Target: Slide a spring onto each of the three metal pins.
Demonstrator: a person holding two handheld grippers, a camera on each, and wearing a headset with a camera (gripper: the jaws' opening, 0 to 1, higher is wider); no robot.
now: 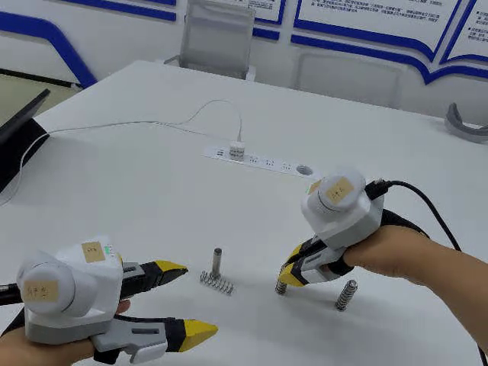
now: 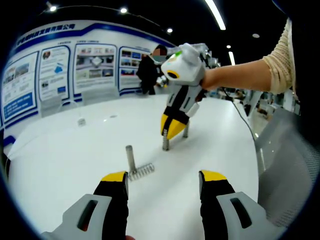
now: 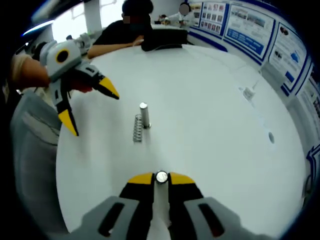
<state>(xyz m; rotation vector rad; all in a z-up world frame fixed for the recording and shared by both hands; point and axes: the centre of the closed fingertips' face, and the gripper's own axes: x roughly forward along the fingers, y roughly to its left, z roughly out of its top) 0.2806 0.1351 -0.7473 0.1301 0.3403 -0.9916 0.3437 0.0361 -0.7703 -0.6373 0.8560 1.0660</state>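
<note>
Two of the three pins look done. One sprung pin stands well to the right of the bare pin. A second pin stands between them and shows coils at its base under the right gripper, whose fingers are closed on its top. The last spring lies on the counter at the bare pin's foot, not threaded. The left gripper hovers near the bare pin, to its left, fingers apart and empty. What remains, I judge, is lifting that spring and sliding it on.
</note>
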